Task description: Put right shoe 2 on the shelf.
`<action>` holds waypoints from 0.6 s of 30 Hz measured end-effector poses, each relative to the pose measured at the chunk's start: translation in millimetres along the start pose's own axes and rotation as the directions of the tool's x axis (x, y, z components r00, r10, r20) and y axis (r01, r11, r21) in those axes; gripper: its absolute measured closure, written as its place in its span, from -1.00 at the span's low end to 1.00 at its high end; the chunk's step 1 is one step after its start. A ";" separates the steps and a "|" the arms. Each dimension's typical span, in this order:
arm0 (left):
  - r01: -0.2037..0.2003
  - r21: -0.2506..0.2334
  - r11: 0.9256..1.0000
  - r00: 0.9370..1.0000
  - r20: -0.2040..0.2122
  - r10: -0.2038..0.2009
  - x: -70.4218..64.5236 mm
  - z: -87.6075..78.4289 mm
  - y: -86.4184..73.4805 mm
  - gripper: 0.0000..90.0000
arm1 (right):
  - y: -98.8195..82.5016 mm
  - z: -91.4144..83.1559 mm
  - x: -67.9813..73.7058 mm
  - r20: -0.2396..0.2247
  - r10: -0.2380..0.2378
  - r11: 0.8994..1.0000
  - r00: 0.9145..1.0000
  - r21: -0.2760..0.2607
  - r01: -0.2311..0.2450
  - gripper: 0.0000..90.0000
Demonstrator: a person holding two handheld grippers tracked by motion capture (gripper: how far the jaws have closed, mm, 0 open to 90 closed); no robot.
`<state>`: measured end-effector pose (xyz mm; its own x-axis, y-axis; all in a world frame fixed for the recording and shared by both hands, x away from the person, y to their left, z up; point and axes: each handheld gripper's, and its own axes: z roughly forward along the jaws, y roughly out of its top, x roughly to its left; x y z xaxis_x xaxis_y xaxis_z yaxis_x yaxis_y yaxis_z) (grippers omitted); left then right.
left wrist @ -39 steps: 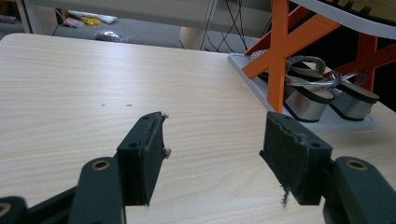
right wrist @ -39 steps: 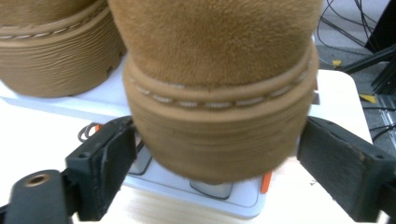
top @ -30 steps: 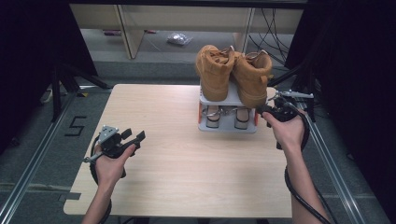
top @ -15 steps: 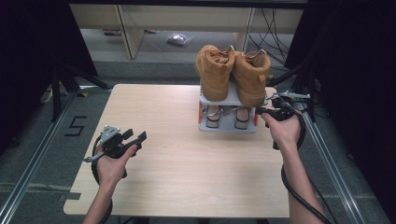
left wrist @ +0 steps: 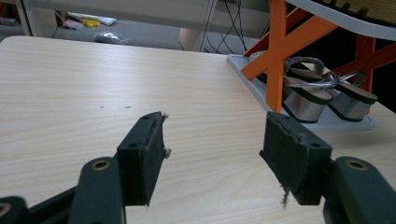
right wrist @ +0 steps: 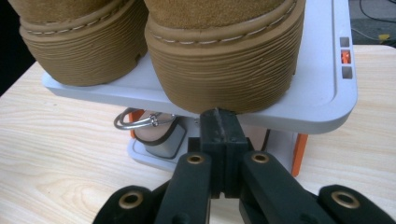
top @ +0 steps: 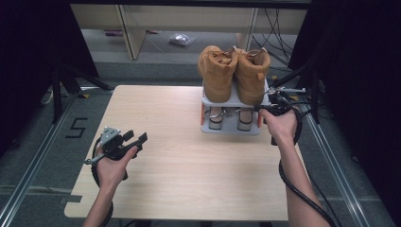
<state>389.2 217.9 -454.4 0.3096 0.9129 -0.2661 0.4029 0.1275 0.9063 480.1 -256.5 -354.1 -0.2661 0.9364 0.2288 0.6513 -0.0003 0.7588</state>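
step: my right claw (right wrist: 219,122) sits pressed together, nothing between its pads, tips at the front edge of the grey two-tier shoe rack (top: 257,101), just under the right tan suede boot (right wrist: 224,51).
rack: far right part of the pale wooden bench (top: 189,161).
left claw (left wrist: 212,154): spread, idle near the left edge.
next: I judge it calls for parting the jaws and rising to the boot's sole.

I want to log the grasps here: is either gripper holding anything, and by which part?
Nothing is held: the right gripper has its jaws shut together at the rack's upper shelf; the left gripper is open.
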 end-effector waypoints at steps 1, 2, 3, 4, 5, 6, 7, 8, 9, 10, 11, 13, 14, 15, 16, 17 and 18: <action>0.000 0.000 1.000 1.000 0.000 0.000 0.0 0.0 0.0 -0.16 | 0.0 0.0 0.0 0.000 0.000 1.000 1.000 0.000 0.000 1.00; -0.003 0.003 1.000 1.000 0.000 0.003 -0.3 0.2 -0.3 -0.16 | 1.3 2.4 -2.9 -0.003 -0.024 1.000 1.000 -0.002 0.024 1.00; -0.003 0.003 1.000 1.000 0.000 0.003 -0.3 0.2 -0.3 -0.16 | 1.3 2.4 -2.9 -0.003 -0.024 1.000 1.000 -0.002 0.024 1.00; -0.003 0.004 1.000 1.000 -0.001 0.003 -0.5 0.4 -0.4 -0.16 | 2.6 2.7 -1.7 -0.004 -0.012 1.000 1.000 0.003 0.012 1.00; -0.002 0.003 1.000 1.000 0.000 0.002 -0.7 0.5 -0.5 -0.16 | 2.6 2.7 -1.7 -0.004 -0.012 1.000 1.000 0.003 0.012 1.00; -0.002 0.003 1.000 1.000 0.002 0.002 -0.7 0.9 -0.6 -0.16 | 3.1 2.6 1.9 0.000 0.040 0.999 0.999 0.019 -0.040 1.00; -0.002 0.003 1.000 1.000 0.002 0.002 -0.7 0.9 -0.6 -0.16 | 3.1 2.6 1.9 0.000 0.040 0.999 0.999 0.019 -0.040 1.00; -0.001 0.003 1.000 1.000 0.002 0.001 -0.8 1.1 -0.7 -0.16 | 3.7 4.3 -4.7 -0.002 -0.038 0.999 0.999 0.007 0.038 1.00; -0.002 0.003 1.000 1.000 0.003 0.002 -0.9 1.2 -0.8 -0.16 | 4.6 2.7 -0.5 -0.007 0.025 0.999 1.000 0.026 -0.025 1.00; -0.003 0.003 1.000 1.000 0.006 0.003 -1.1 1.3 -1.1 -0.16 | 4.8 2.6 -1.1 -0.008 0.025 0.999 1.000 0.029 -0.025 1.00; -0.003 0.003 1.000 1.000 0.006 0.003 -1.1 1.3 -1.1 -0.16 | 4.8 2.6 -1.1 -0.008 0.025 0.999 1.000 0.029 -0.025 1.00; -0.003 0.002 1.000 1.000 0.007 0.003 -1.1 1.2 -1.0 -0.16 | 3.0 4.3 -4.0 -0.020 -0.027 1.000 0.999 0.008 0.027 0.86; -0.002 0.002 1.000 1.000 0.003 0.002 -1.2 0.7 -0.8 -0.16 | 2.8 2.2 -2.7 -0.022 -0.023 1.000 1.000 0.006 0.023 0.83; -0.003 0.001 1.000 1.000 0.003 0.003 -1.0 0.3 -0.5 -0.16 | 2.8 2.2 -2.7 -0.022 -0.023 1.000 1.000 0.006 0.023 0.83; -0.003 0.000 1.000 1.000 0.004 0.003 -0.4 -0.1 -0.3 -0.16 | 2.1 0.8 -2.7 -0.020 -0.024 1.000 1.000 -0.003 0.024 0.81; -0.002 -0.002 1.000 1.000 0.005 0.002 -0.1 -0.2 -0.2 -0.16 | 1.3 -2.0 -2.1 -0.014 -0.020 1.000 1.000 -0.012 0.020 0.77; 0.000 -0.003 1.000 1.000 0.004 0.000 0.0 -0.3 -0.1 -0.16 | 0.3 -6.1 0.7 -0.018 0.013 1.000 1.000 -0.009 -0.013 0.70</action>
<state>388.9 218.1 -454.3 0.3128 0.9114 -0.2676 0.4006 0.1289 0.9071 475.7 -258.0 -350.0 -0.2705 0.9298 0.2497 0.6482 -0.0159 0.7613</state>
